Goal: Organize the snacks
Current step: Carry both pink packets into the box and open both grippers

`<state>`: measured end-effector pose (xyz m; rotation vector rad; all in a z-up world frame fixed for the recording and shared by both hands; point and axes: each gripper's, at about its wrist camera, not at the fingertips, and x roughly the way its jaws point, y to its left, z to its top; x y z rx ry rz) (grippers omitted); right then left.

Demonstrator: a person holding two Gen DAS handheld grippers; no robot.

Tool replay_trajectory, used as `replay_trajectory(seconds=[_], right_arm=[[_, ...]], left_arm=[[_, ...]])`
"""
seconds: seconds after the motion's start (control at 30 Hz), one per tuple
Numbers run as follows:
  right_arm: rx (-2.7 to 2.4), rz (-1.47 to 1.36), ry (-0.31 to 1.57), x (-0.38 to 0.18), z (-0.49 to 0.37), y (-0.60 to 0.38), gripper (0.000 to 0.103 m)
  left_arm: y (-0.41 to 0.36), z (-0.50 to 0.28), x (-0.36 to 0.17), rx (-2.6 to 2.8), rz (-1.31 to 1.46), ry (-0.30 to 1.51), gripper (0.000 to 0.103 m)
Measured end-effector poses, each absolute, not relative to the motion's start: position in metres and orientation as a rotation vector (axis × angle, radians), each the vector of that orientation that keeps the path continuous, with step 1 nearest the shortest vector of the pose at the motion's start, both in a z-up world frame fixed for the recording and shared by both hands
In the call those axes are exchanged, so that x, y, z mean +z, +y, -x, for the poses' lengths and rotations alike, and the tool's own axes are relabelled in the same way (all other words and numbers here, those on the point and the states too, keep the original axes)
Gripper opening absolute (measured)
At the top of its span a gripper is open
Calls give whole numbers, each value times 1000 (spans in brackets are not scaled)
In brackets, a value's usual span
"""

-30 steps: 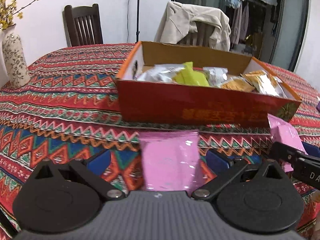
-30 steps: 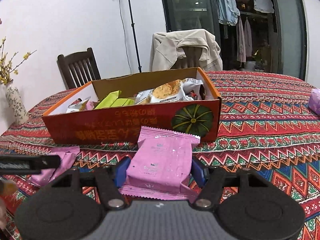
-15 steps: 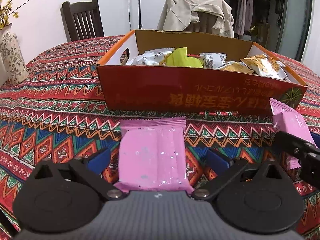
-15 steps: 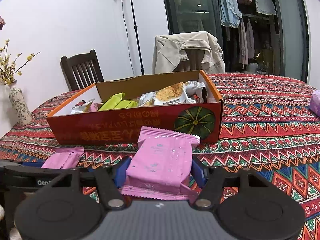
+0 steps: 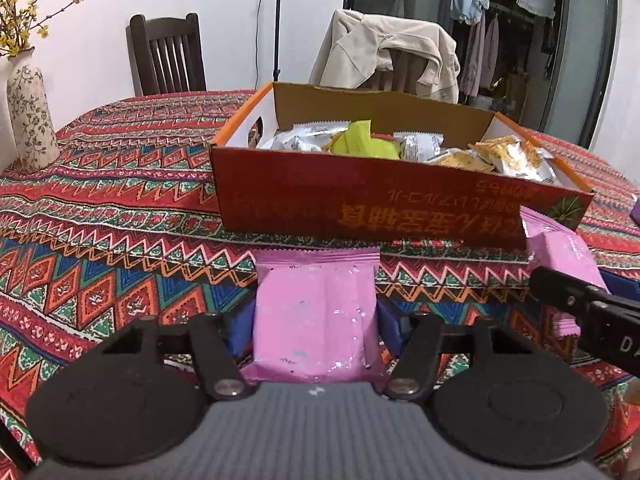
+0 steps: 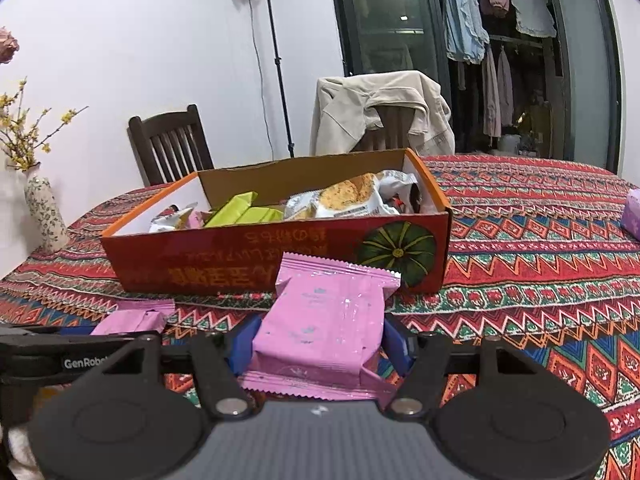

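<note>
While both packets are gripped: each tool hangs above the patterned cloth, short of the red box.
Left tool: blue fingers pressed against both sides of a pink snack packet, which stands up between them, its crimped top edge toward the box.
Right tool: clamped the same way on a second pink packet, slightly crumpled, its top corner overlapping the box's front wall in the right wrist view.
Red box: open-topped cardboard tray on the bench, upside-down yellow lettering and a green pumpkin picture on its near wall.
Box contents: silver-wrapped snacks, yellow-green packets, more wrappers heaped toward the right end.
Neighbouring tools: the right one's black arm enters the left wrist view at the right edge, its packet just beside the box's corner.
Surroundings: floral vase with yellow blossoms at the bench's left edge; dark wooden chair; beige jacket draped over another chair.
</note>
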<state>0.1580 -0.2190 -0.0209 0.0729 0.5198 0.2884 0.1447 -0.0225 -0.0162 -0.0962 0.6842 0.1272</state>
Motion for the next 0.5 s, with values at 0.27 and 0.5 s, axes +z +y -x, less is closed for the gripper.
replay_trajectory(seconds=[0.27, 0.5], right_arm=[[314, -36, 444, -4, -145, -213, 64], [302, -16, 375, 32, -150, -212, 64]], left_arm=[[-16, -127, 16, 78, 116, 595, 63], [-18, -136, 54, 40, 111, 499, 63]])
